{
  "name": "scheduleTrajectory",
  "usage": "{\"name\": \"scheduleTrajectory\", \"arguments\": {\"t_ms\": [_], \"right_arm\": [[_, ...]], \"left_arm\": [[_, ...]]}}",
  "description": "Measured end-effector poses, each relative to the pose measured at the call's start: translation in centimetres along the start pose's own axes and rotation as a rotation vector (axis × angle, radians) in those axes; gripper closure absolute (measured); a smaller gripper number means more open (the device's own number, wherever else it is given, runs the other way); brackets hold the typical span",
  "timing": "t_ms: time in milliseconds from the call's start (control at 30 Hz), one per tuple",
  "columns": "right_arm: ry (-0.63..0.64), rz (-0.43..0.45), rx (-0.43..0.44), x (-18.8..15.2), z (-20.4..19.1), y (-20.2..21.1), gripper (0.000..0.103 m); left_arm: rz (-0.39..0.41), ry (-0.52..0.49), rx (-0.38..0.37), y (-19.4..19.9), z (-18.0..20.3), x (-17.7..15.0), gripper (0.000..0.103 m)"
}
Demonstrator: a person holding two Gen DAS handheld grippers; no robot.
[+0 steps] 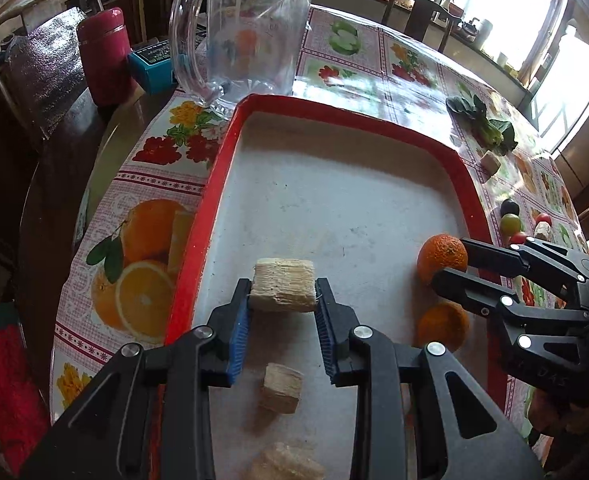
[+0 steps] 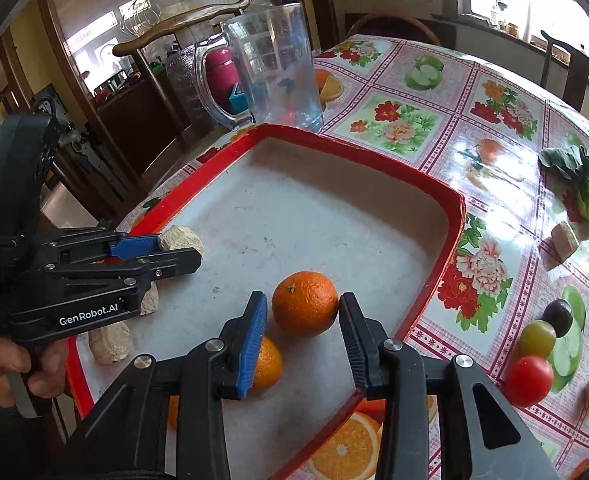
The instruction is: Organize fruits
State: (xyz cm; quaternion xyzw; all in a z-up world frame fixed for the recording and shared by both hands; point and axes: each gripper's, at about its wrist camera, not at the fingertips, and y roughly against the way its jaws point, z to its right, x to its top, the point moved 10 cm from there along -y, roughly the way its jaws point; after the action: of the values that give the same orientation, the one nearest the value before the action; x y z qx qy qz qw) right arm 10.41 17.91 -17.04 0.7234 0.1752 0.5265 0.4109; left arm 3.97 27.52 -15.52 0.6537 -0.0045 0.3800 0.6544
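A red-rimmed tray (image 1: 434,142) with a white floor lies on the flowered tablecloth. My left gripper (image 1: 283,294) is shut on a beige fibrous chunk (image 1: 283,286) and holds it over the tray; it shows from the side in the right wrist view (image 2: 174,252). Two more beige chunks (image 1: 280,388) lie under it. My right gripper (image 2: 303,316) has its jaws around an orange (image 2: 304,302) that rests on the tray floor, pads at its sides. A second orange (image 2: 268,362) lies just behind the left finger.
A clear plastic jug (image 2: 272,68) stands past the tray's far rim, with a pink flask (image 1: 104,56) and a teal box (image 1: 152,64) beside it. On the cloth to the right lie leafy greens (image 2: 582,184), a beige chunk (image 2: 564,240), a dark, a green and a red small fruit (image 2: 530,374).
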Motion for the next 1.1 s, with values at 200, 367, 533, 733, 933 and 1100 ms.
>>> {"name": "scheduleTrajectory", "arguments": {"t_ms": [200,367,533,733,933,1100], "right_arm": [[-0.013,0.056,0.011,0.0,-0.1,3.2,0.055],[-0.029,0.099,0.019,-0.8,-0.1,5.7,0.055],[-0.065,0.129,0.013,-2.7,0.8,8.2,0.055],[-0.128,0.156,-0.020,-5.2,3.2,10.9,0.055],[-0.187,0.167,-0.064,-7.5,6.4,12.9,0.055],[-0.235,0.183,-0.100,-9.1,8.8,14.5,0.055]], "left_arm": [[0.059,0.010,0.005,1.9,0.1,-0.2,0.042],[0.093,0.016,0.013,3.4,0.1,-0.1,0.042],[0.123,0.011,-0.003,4.9,1.3,-0.4,0.042],[0.146,-0.017,-0.036,5.9,4.1,-0.4,0.042],[0.146,-0.064,-0.073,6.5,7.4,-0.9,0.042],[0.136,-0.107,-0.107,6.5,10.3,-1.5,0.042]]}}
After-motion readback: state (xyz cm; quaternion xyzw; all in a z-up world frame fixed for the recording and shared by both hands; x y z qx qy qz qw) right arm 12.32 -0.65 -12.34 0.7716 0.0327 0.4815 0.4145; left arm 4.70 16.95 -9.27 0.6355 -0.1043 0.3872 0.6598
